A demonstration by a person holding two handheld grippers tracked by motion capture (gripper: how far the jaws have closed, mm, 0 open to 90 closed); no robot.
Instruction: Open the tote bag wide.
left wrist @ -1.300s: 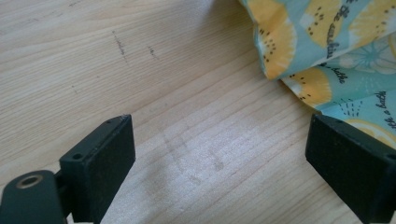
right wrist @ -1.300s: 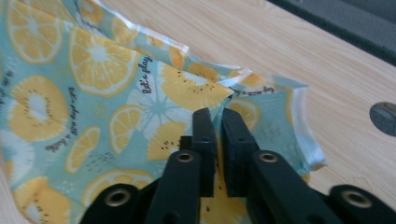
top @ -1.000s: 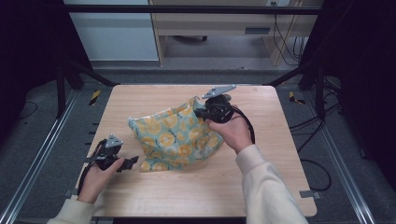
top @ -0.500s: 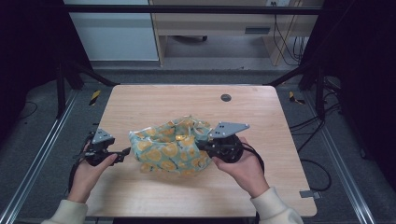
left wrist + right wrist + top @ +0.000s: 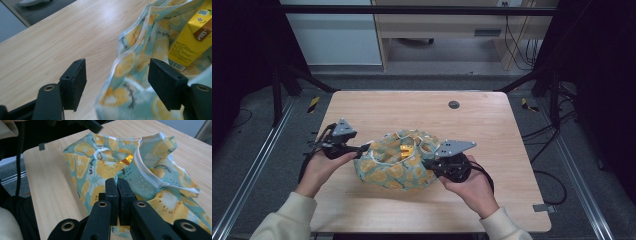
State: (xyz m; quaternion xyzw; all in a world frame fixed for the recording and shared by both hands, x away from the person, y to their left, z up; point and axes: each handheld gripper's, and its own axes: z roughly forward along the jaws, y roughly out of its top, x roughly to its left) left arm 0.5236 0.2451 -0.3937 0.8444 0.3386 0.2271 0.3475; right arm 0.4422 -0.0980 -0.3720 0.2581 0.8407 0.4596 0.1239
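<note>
Since half a second ago both hands have drawn nearer the soft, limp lemon-print teal cloth bag [image 5: 398, 162] holding a yellow drink carton [image 5: 190, 37]: right gripper [image 5: 117, 185] pinches its fabric, left gripper [image 5: 117, 82] gapes astride the white-piped rim, the best hold.

One fabric bag [image 5: 397, 162], one yellow drink carton [image 5: 190, 37], two grippers: left gripper [image 5: 362, 148], right gripper [image 5: 430, 165].

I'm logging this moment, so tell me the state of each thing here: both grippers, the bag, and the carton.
Left gripper: open, jaws standing either side of the bag's rim, not closed on it.
Right gripper: jaws pressed together at the bag's fabric; a pinch cannot be confirmed.
Lemon-print bag: on the table, crumpled, mouth open upward.
Yellow drink carton: inside the bag, tilted, looks sealed.
Table: bare wood around the bag.
</note>
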